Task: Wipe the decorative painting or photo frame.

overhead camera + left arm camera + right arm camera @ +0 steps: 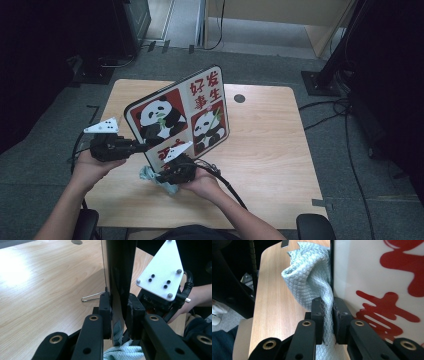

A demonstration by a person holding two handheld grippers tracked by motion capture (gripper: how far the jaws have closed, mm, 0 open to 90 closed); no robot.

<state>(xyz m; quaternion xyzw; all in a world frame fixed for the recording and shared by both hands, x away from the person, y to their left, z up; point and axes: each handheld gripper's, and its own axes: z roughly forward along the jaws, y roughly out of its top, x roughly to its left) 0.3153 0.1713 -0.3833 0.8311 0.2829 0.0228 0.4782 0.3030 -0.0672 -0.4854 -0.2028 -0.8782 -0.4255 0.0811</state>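
Panda board stands tilted, left tool pinching its edge, right tool clamping cloth.

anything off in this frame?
Nothing damaged or spilled. The panda board is off the table, tilted, its edge clamped by the left gripper. The right gripper pinches a cloth against it.

The panda board reads "好事发生" in red.

board upright on table | cloth beside its near edge
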